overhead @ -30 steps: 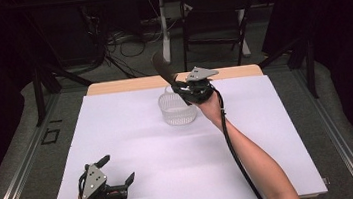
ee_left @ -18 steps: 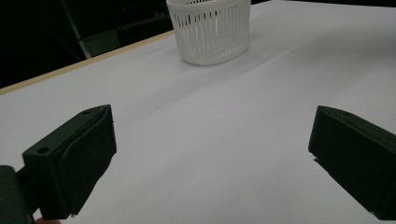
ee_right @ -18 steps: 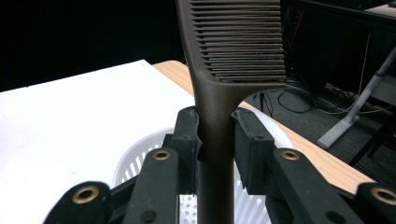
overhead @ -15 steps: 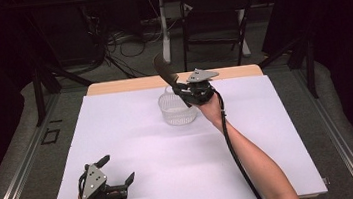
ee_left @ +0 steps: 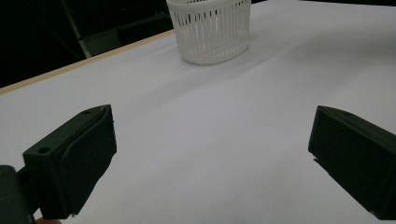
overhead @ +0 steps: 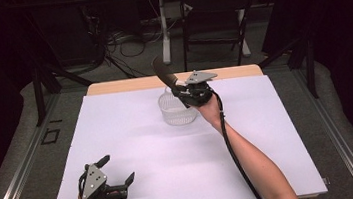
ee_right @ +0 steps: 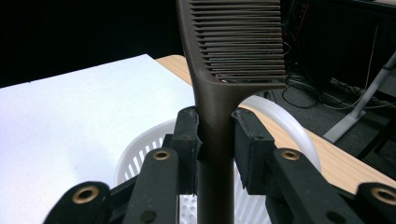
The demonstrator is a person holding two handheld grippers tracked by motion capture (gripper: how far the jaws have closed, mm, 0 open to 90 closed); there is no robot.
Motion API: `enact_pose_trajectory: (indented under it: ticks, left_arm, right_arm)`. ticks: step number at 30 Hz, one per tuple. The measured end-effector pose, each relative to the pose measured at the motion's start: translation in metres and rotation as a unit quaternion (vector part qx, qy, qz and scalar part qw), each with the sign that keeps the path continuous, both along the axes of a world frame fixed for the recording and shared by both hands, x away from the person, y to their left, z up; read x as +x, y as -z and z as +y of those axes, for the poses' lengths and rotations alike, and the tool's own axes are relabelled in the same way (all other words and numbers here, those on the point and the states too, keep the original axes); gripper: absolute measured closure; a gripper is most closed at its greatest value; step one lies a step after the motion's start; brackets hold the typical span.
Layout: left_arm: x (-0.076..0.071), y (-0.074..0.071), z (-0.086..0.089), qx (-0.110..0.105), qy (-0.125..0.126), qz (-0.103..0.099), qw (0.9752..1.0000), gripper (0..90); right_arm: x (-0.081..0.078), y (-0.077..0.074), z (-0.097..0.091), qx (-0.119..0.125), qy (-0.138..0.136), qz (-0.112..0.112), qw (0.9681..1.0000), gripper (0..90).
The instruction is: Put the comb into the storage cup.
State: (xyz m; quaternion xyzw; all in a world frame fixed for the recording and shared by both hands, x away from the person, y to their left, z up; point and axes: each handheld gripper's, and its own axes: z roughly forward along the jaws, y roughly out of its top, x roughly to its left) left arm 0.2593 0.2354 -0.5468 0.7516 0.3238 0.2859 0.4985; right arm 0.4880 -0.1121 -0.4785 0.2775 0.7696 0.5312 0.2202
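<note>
At upper centre, the right hand-held gripper point(overhead: 179, 90) pinches a dark brown plastic comb point(ee_right: 219, 93) by its handle above the white slotted plastic basket point(overhead: 178, 110), not yet lowered in; the left hand-held gripper point(overhead: 117, 172) rests spread wide.

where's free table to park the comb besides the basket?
Bare white table right of the right gripper and its comb; also the wide middle between basket and left gripper. Crowded only at the basket.
</note>
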Motion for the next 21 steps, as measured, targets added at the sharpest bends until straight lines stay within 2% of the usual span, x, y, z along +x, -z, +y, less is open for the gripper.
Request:
enact_pose_trajectory:
  ticks: [21]
  left_arm:
    - [0.0000,0.0003,-0.0003,0.002,-0.001,0.000,1.0000,1.4]
  right_arm:
    - [0.0023,0.0055,0.0005,-0.010,-0.003,0.015,0.9998,72.1]
